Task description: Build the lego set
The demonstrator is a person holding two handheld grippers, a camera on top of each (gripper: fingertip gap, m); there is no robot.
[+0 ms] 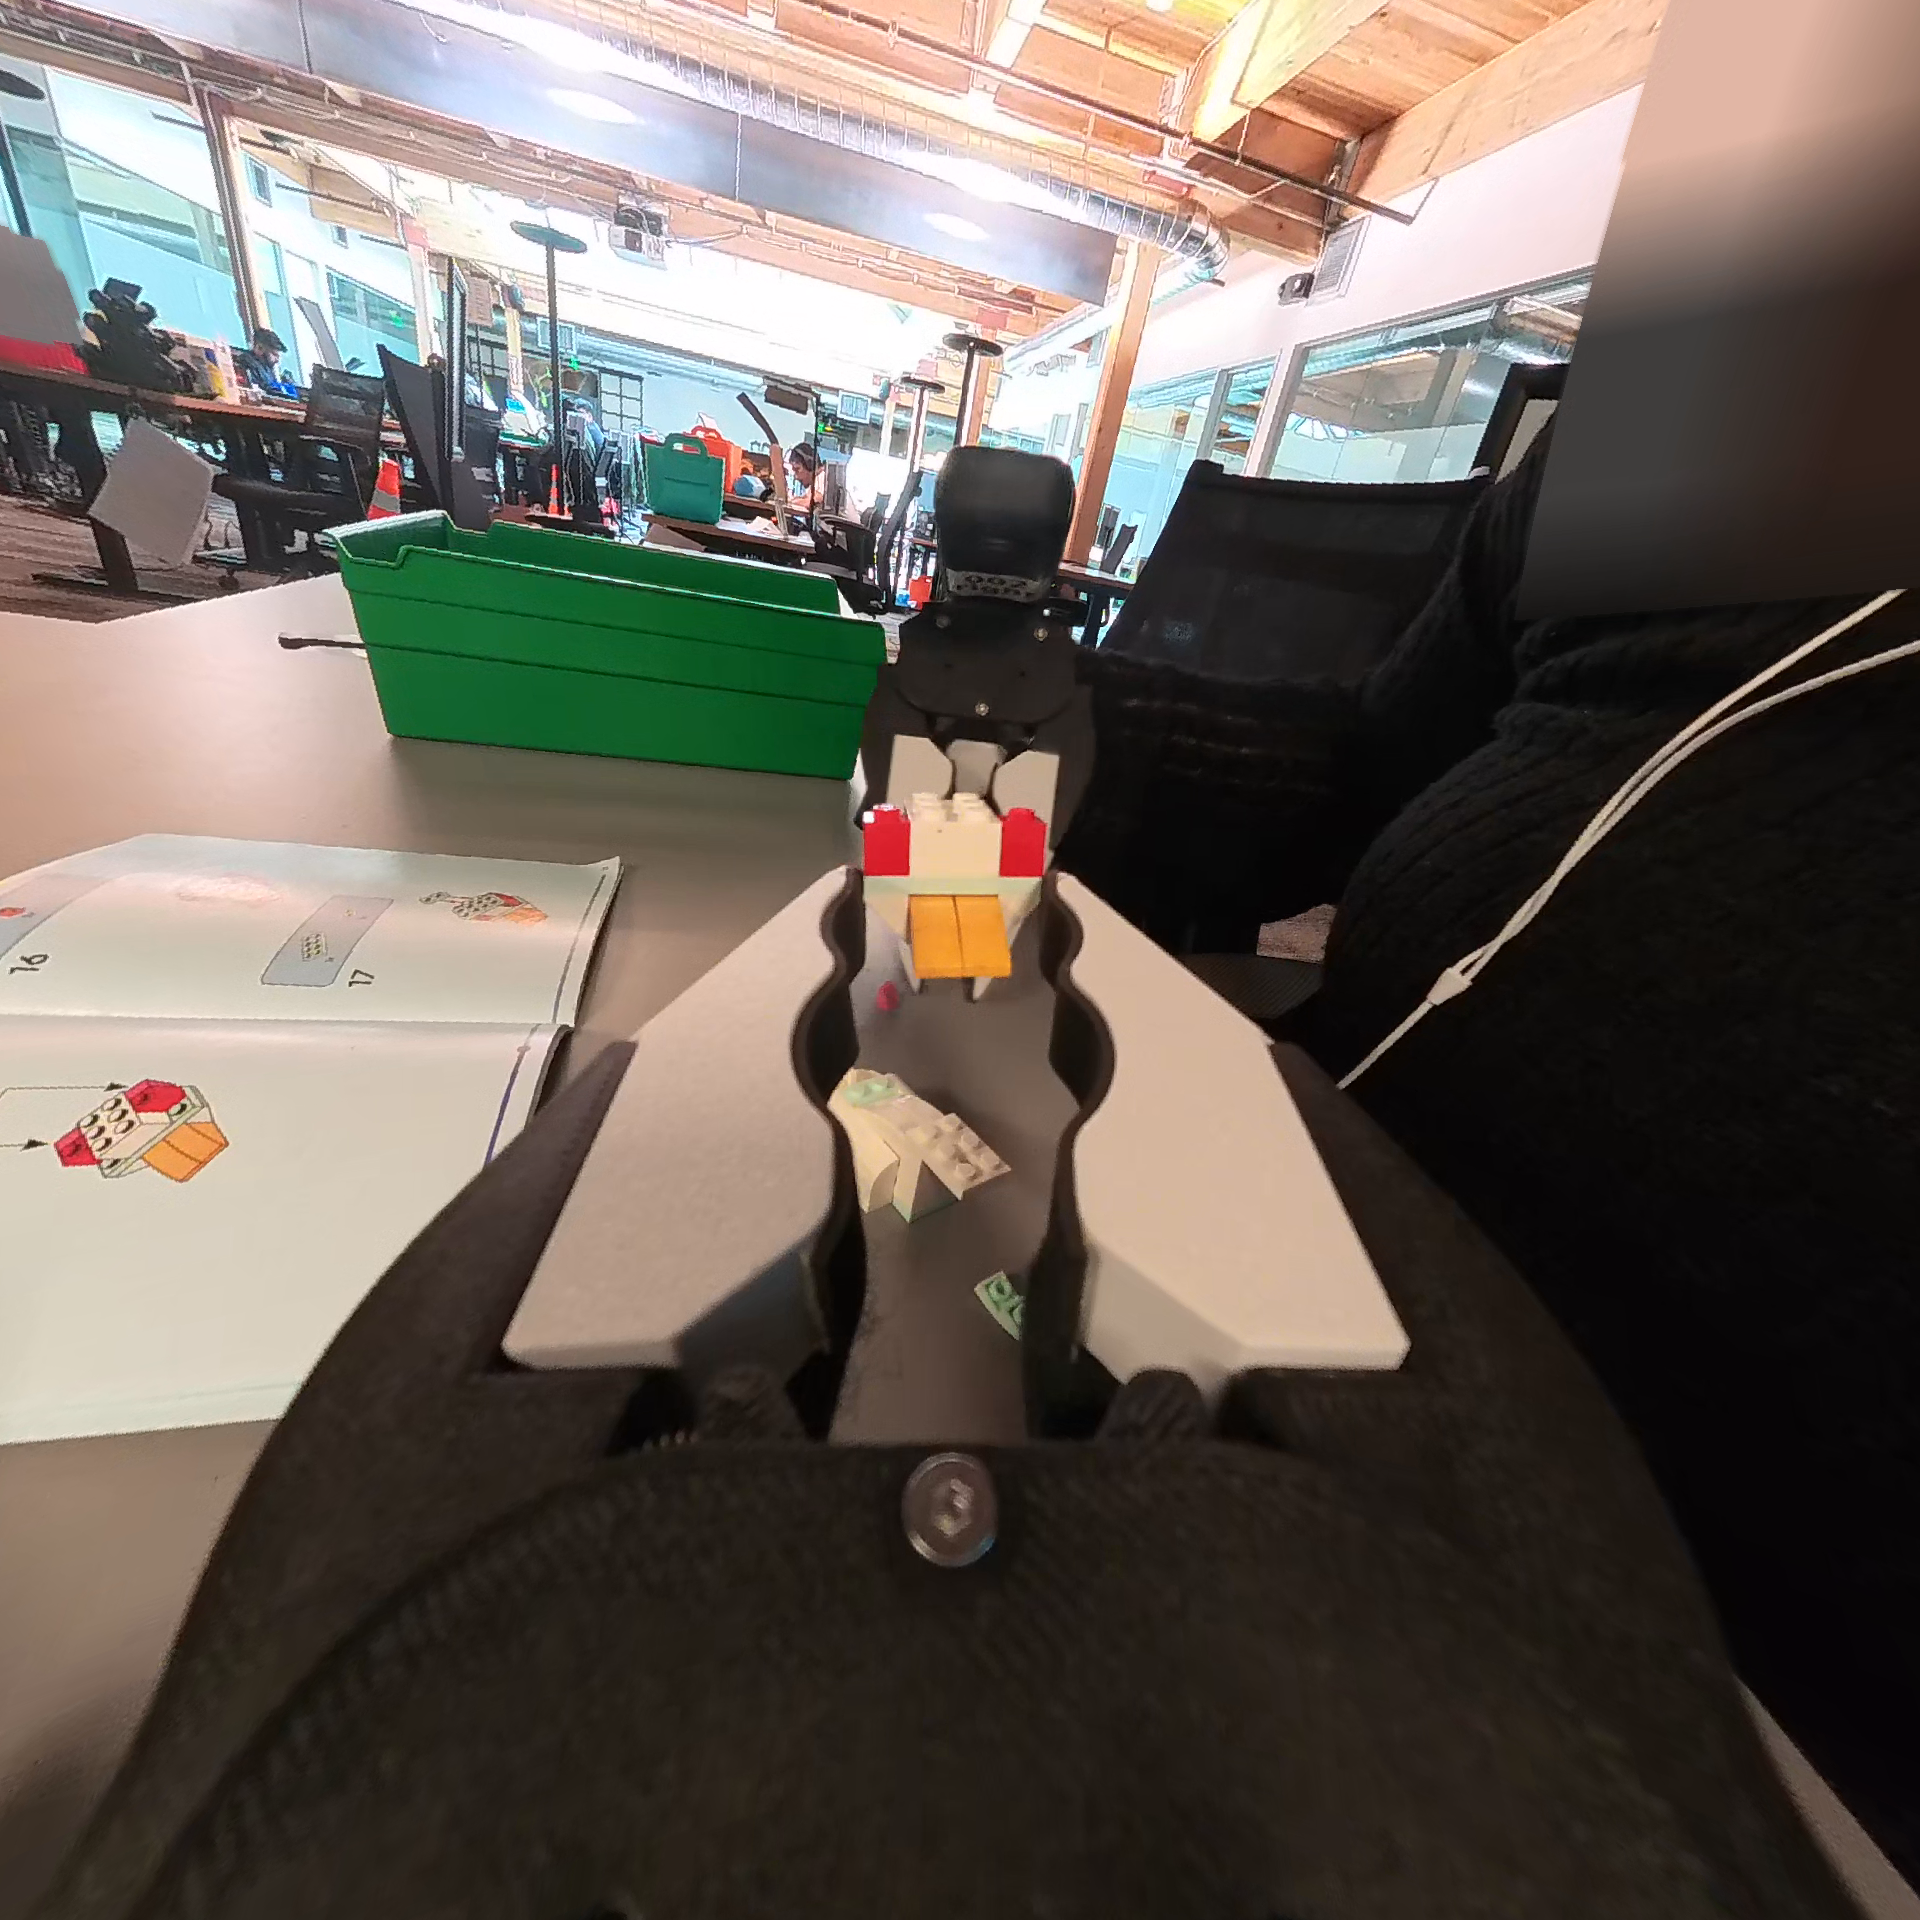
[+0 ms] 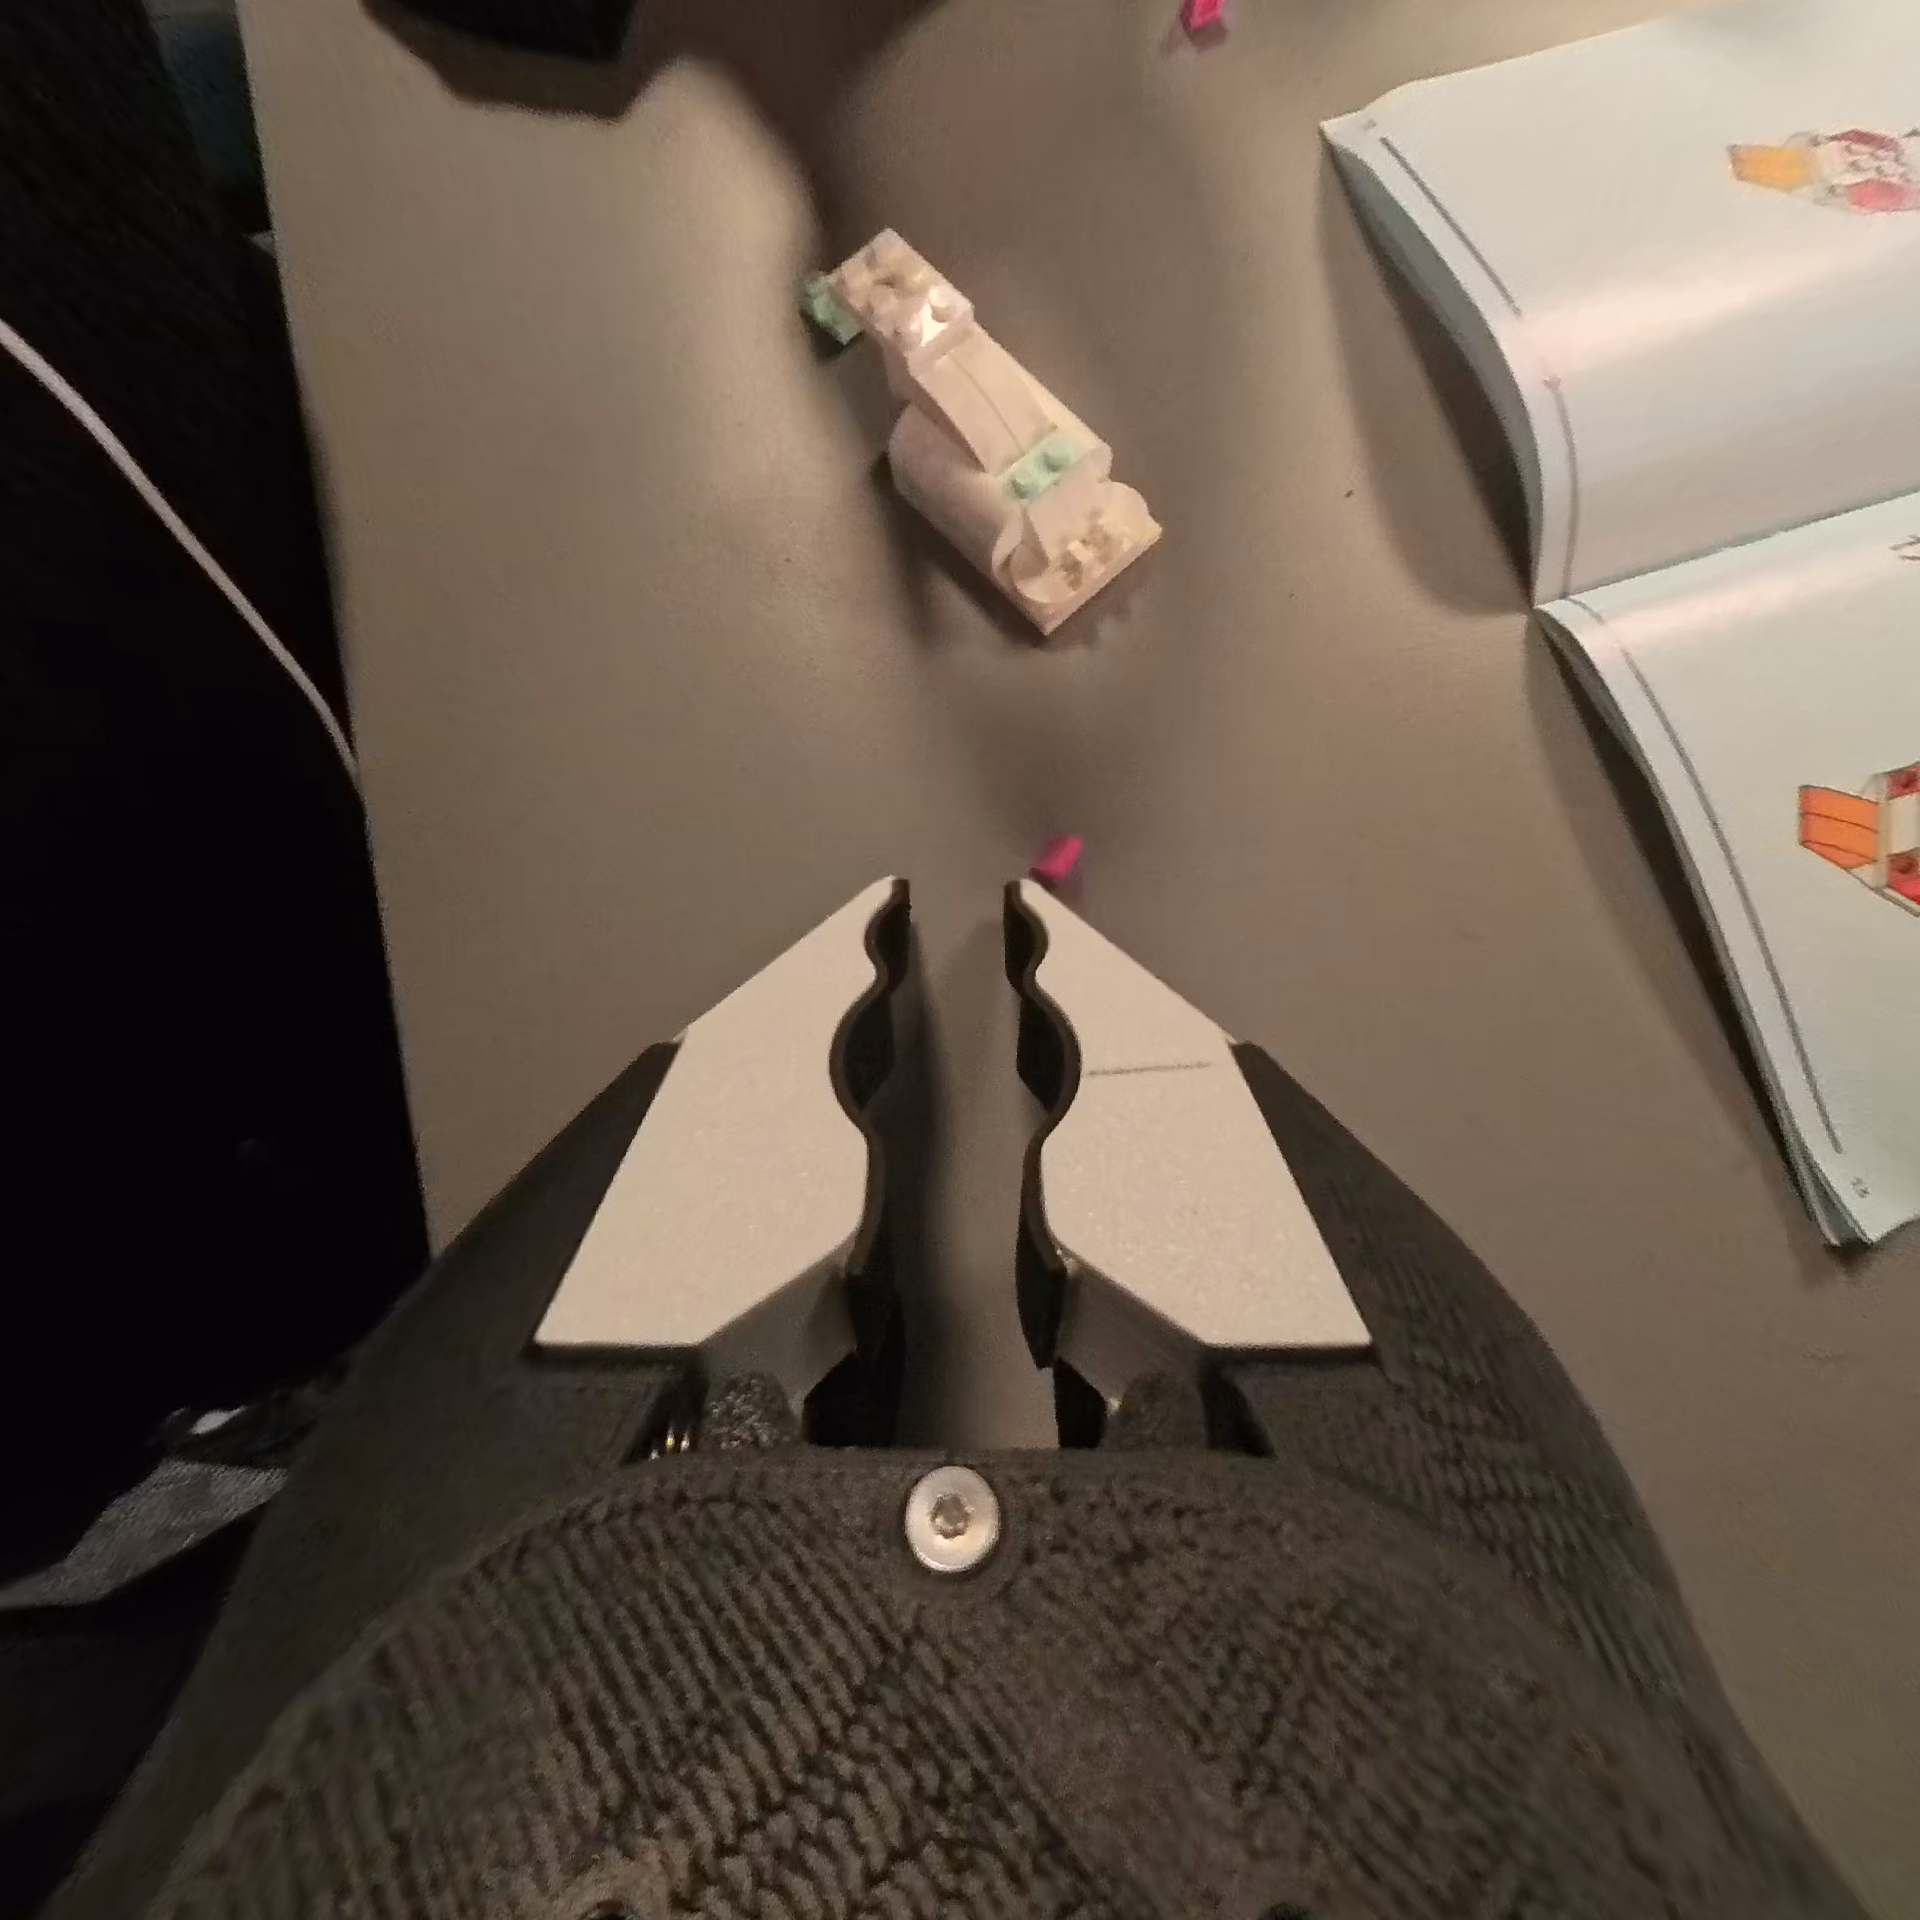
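Observation:
A lego head (image 1: 951, 847) of red, white and pale green bricks with an orange beak sits between my left gripper's (image 1: 956, 894) fingertips, above the table; the jaws stand closed on its sides. My right gripper (image 1: 971, 774) hangs just behind the head, pointing down. In the right wrist view my right gripper (image 2: 956, 894) has a narrow gap between its fingers and holds nothing. A white body assembly (image 1: 914, 1143) lies on the table below; it also shows in the right wrist view (image 2: 987, 416). A small pink piece (image 2: 1055, 862) lies just past the right fingertips.
An open instruction booklet (image 1: 260, 1195) lies on the grey table (image 1: 208, 748), seen also in the right wrist view (image 2: 1662, 416). A green bin (image 1: 623, 665) stands at the back. A loose pale green plate (image 1: 1003, 1299) lies near the body. A person's black sleeve (image 1: 1662, 1039) is at the right. Spacing between my two grippers at the tips: around 15 cm.

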